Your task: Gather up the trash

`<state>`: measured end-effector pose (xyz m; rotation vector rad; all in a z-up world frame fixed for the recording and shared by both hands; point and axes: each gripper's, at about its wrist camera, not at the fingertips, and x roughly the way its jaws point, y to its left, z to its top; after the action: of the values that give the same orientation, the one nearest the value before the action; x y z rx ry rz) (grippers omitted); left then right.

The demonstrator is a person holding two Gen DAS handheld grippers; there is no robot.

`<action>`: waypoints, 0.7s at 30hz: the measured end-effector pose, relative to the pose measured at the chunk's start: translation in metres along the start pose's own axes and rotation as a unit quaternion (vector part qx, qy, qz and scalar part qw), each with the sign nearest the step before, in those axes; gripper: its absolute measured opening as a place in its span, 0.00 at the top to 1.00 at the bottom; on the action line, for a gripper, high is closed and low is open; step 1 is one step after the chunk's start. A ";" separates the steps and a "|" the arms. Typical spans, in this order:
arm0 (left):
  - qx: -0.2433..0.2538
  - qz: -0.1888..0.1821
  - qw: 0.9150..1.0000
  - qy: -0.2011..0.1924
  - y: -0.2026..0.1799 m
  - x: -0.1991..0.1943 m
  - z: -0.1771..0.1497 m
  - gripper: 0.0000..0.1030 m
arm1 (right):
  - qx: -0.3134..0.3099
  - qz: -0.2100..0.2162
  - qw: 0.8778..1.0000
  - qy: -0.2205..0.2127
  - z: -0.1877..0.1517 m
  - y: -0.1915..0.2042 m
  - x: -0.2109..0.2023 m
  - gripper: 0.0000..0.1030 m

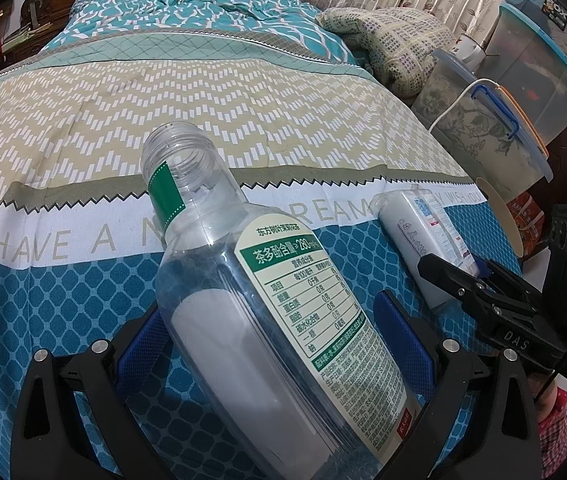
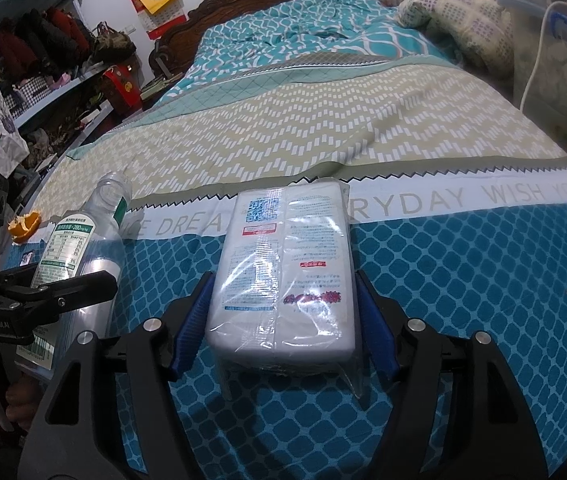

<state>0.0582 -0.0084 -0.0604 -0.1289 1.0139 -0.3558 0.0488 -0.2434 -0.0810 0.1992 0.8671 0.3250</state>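
**Each hand-held gripper straddles its own piece of trash**

On the bed point(image 2: 463, 280) near its foot edge, the tissue pack point(image 2: 283, 264) lies lengthwise between the spread right hand-held gripper point(image 2: 283, 340), pads just clear. The left hand-held gripper point(image 1: 275, 344), spread, straddles the empty bottle point(image 1: 251, 280), neck pointing away.

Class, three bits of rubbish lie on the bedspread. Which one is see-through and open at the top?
The plastic bottle, clear and uncapped; the tissue pack is white and wrapped, the orange peel opaque.
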 end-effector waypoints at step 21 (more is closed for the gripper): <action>0.000 -0.001 1.000 -0.001 0.001 0.000 0.000 0.08 | -0.006 -0.003 1.000 0.005 0.001 0.002 0.003 0.26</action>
<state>0.0586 -0.0076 -0.0604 -0.1308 1.0116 -0.3569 0.0510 -0.2404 -0.0824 0.1836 0.8757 0.3251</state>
